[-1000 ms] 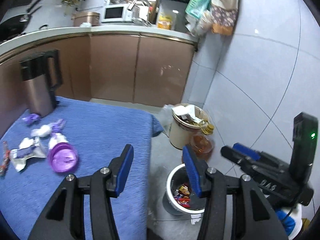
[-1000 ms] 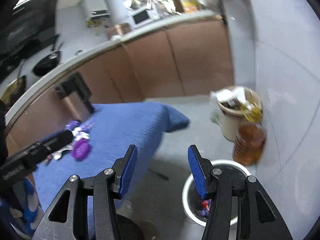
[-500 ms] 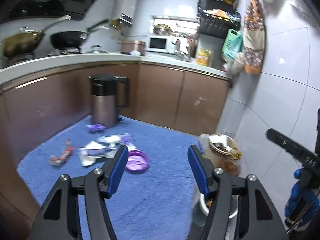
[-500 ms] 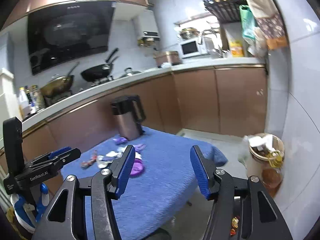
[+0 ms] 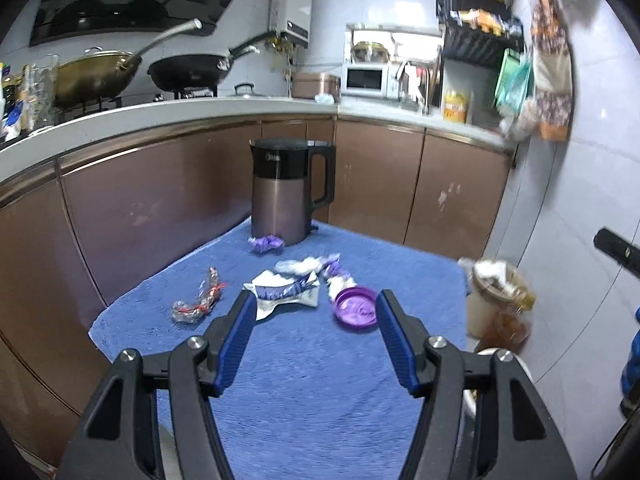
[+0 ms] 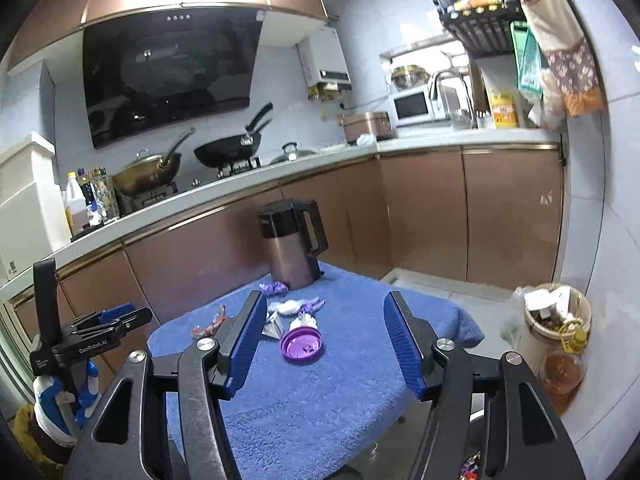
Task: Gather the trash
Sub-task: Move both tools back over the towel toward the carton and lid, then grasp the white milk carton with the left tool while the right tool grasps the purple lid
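Observation:
Trash lies on the blue-covered table (image 5: 312,392): a purple lid (image 5: 356,310), a white and purple wrapper (image 5: 286,292), white crumpled bits (image 5: 304,265), a clear and red wrapper (image 5: 198,300) and a purple wrapper (image 5: 266,243) by the kettle. My left gripper (image 5: 314,340) is open and empty above the table's near part. My right gripper (image 6: 326,344) is open and empty, higher and farther back; the purple lid (image 6: 301,344) shows between its fingers. The white trash bin rim (image 5: 494,354) shows at the table's right edge.
A brown kettle (image 5: 286,192) stands at the table's far end. A full bucket (image 6: 554,320) and an oil bottle (image 6: 564,368) stand on the floor at right. Brown cabinets (image 5: 160,208) and a counter run behind. The left gripper's body (image 6: 76,340) shows at left.
Both grippers have swung from over the floor bin up and toward the table, still open and empty. The trash on the table has not moved.

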Available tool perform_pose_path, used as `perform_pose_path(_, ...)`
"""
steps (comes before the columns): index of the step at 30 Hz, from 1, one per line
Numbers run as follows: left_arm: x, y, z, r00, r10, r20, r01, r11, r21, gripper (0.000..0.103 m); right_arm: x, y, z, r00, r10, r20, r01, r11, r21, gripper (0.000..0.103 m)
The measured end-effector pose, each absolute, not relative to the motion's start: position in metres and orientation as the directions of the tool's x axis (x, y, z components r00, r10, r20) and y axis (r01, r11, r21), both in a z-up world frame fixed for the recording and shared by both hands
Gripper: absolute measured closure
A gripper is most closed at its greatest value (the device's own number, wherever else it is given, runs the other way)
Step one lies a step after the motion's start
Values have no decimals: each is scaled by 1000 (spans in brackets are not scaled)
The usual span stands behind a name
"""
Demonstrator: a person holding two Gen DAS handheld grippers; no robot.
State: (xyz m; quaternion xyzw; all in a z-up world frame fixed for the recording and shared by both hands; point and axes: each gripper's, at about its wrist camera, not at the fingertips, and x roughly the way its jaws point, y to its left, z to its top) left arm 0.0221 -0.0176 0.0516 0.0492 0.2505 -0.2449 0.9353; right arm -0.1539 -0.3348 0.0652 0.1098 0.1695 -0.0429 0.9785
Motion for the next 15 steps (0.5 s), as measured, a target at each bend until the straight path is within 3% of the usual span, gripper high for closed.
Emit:
perform_pose_path(9,88,-57,-3,664,-383,-642,594,792,142,43,-90,-356,18,881,2,-472,124,964,237,43)
perform_pose_path(15,159,-87,-38,574,-344,-743,671,718,186,44,-19,-367,-23,820,88,-565,93,955,282,43)
